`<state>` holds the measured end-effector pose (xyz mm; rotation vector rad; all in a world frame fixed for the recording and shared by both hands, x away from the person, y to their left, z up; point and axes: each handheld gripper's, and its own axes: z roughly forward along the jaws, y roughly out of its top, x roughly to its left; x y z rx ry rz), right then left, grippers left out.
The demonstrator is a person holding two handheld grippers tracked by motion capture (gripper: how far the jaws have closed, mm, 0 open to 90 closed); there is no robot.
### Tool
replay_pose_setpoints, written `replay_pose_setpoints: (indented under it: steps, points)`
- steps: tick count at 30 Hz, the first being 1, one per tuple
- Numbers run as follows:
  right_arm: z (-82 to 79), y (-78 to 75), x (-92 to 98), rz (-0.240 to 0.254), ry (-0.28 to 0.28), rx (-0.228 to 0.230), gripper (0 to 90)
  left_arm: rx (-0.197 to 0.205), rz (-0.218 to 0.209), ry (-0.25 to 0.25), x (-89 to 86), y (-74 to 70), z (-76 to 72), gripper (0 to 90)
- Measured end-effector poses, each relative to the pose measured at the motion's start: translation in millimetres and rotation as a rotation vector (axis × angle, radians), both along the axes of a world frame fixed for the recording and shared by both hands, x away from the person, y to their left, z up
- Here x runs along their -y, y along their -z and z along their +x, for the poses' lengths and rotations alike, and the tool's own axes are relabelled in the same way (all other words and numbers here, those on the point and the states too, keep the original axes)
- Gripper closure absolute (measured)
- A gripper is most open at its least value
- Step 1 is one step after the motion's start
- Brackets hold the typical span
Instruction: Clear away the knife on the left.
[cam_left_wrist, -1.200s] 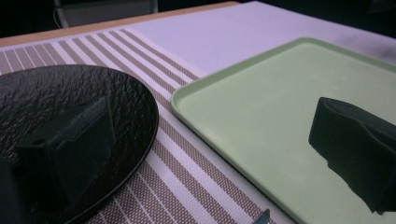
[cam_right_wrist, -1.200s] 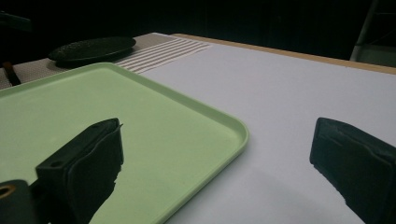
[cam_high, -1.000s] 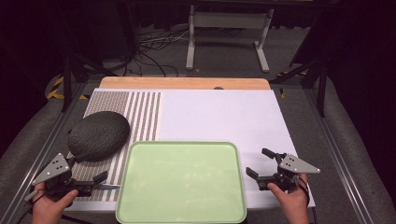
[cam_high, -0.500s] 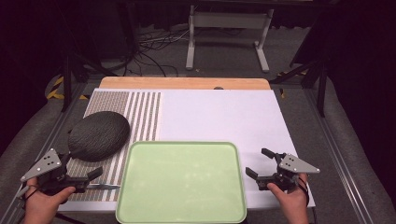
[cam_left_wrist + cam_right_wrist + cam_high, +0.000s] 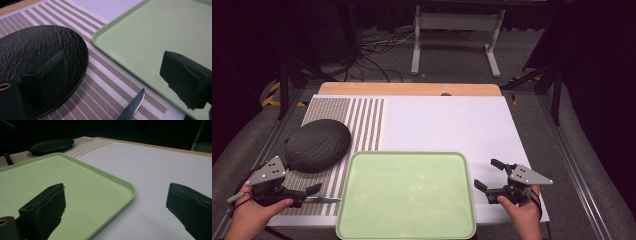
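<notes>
Broadly, your table (image 5: 447, 120) carries a white sheet with a striped placemat (image 5: 362, 117) at its left and a pale green tray (image 5: 407, 195) at the near edge. Your black textured plate (image 5: 318, 145) sits on the placemat, just left of the tray. From above, a knife (image 5: 323, 200) lies on the stripes beside the tray; your left gripper view gives its blade tip (image 5: 133, 103) between the fingers, untouched. Your left gripper (image 5: 304, 192) hovers there, fingers apart, having just been closing slightly. Your right gripper (image 5: 491, 175) rests right of the tray, fingers wide apart, one over the tray's corner.
</notes>
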<state>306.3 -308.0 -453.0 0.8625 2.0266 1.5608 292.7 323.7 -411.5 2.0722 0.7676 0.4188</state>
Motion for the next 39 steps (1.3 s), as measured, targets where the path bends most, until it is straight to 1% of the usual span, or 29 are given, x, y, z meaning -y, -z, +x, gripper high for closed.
replay_pose_setpoints:
  steps: [2, 3, 5, 6, 7, 8, 10, 11, 12, 13, 15, 16, 17, 18, 20, 21, 22, 24, 25, 27, 28, 29, 30, 31, 32, 33, 35, 39]
  points:
    - [-0.1, -0.3, 0.0, 0.001, 0.0, 0.001, 3.3, -0.004, 0.027, 0.005, 0.8, -1.4, 0.3, 8.6]
    - [-0.1, -0.3, 0.0, 0.001, 0.0, 0.001, 3.3, -0.004, 0.027, 0.005, 0.8, -1.4, 0.3, 8.7]
    - [0.1, 0.0, 0.0, 0.001, -0.003, -0.001, 3.3, -0.031, 0.09, 0.022, 2.4, -4.7, 0.5, 8.9]
    - [0.1, 0.1, -0.2, 0.002, -0.004, -0.002, 3.3, -0.035, 0.11, 0.026, 2.6, -5.4, 0.7, 8.7]
    - [0.1, 0.1, -0.2, 0.002, -0.004, -0.002, 3.3, -0.035, 0.11, 0.026, 2.6, -5.4, 0.7, 8.6]
    - [0.0, 0.1, -0.3, 0.001, -0.003, -0.004, 3.3, -0.039, 0.135, 0.028, 2.9, -6.2, 1.1, 8.6]
    - [0.2, 0.1, -0.5, 0.0, -0.005, -0.002, 3.3, -0.057, 0.165, 0.036, 3.4, -7.3, 1.6, 8.4]
    - [0.1, 0.0, -0.4, -0.001, -0.003, -0.001, 3.3, -0.065, 0.188, 0.045, 3.8, -8.1, 2.1, 8.5]
    - [0.2, 0.0, -0.3, 0.001, -0.003, 0.0, 3.3, -0.07, 0.201, 0.051, 4.3, -8.2, 2.3, 9.3]
    - [0.2, 0.1, -0.3, 0.002, -0.003, 0.0, 3.2, -0.07, 0.201, 0.051, 4.3, -8.2, 2.3, 10.1]
    - [0.3, 0.2, -0.2, 0.002, -0.002, -0.001, 3.2, -0.077, 0.236, 0.057, 5.3, -8.6, 2.6, 10.7]
    - [0.3, 0.3, -0.2, 0.001, -0.002, -0.002, 3.2, -0.085, 0.266, 0.066, 6.5, -8.5, 3.3, 11.0]
    - [0.2, 0.3, -0.3, 0.001, -0.001, -0.004, 3.3, -0.092, 0.284, 0.075, 7.3, -9.0, 3.7, 11.8]
    - [0.2, 0.3, -0.3, 0.001, -0.001, -0.004, 3.3, -0.092, 0.284, 0.075, 7.3, -9.0, 3.7, 12.2]
    - [0.3, 0.4, -0.4, 0.001, -0.001, -0.004, 3.2, -0.112, 0.345, 0.104, 10.9, -10.5, 4.2, 13.0]
    - [0.5, 0.6, -0.2, 0.004, 0.0, -0.005, 3.1, -0.112, 0.345, 0.104, 10.9, -10.5, 4.2, 14.4]
    - [0.7, 0.7, 0.1, 0.006, 0.001, -0.006, 3.0, -0.122, 0.384, 0.116, 13.7, -11.5, 4.3, 14.5]
    - [1.0, 1.1, 0.5, 0.008, 0.001, -0.006, 3.0, -0.138, 0.416, 0.127, 15.9, -12.2, 4.8, 14.5]
    - [1.0, 1.1, 0.5, 0.008, 0.001, -0.006, 3.0, -0.138, 0.416, 0.127, 15.9, -12.2, 4.8, 14.3]
    - [1.1, 1.2, 0.3, 0.007, 0.0, -0.007, 3.0, -0.156, 0.449, 0.139, 17.8, -12.3, 5.7, 13.9]
    - [1.1, 1.2, 0.3, 0.008, -0.001, -0.007, 3.0, -0.172, 0.472, 0.147, 19.0, -12.1, 6.3, 13.7]
    - [1.1, 1.2, 0.3, 0.008, -0.001, -0.007, 3.0, -0.172, 0.472, 0.147, 19.0, -12.1, 6.3, 13.6]
    - [1.1, 1.2, 0.2, 0.009, -0.001, -0.007, 3.0, -0.18, 0.482, 0.15, 19.6, -11.7, 6.7, 13.6]
    - [1.1, 1.3, 0.4, 0.013, -0.001, -0.009, 2.9, -0.196, 0.504, 0.157, 20.5, -11.3, 7.2, 13.5]
    - [1.1, 1.3, 0.4, 0.013, -0.001, -0.009, 2.9, -0.196, 0.504, 0.157, 20.5, -11.3, 7.2, 13.5]
    - [1.2, 1.4, 0.6, 0.014, -0.001, -0.011, 2.8, -0.205, 0.513, 0.162, 20.8, -11.2, 7.4, 13.5]
    - [1.5, 1.9, 0.7, 0.014, 0.0, -0.013, 2.8, -0.235, 0.535, 0.179, 21.6, -10.6, 8.0, 14.2]
    - [1.4, 2.0, 0.0, 0.012, -0.002, -0.015, 2.8, -0.294, 0.573, 0.195, 23.9, -8.7, 8.9, 14.2]
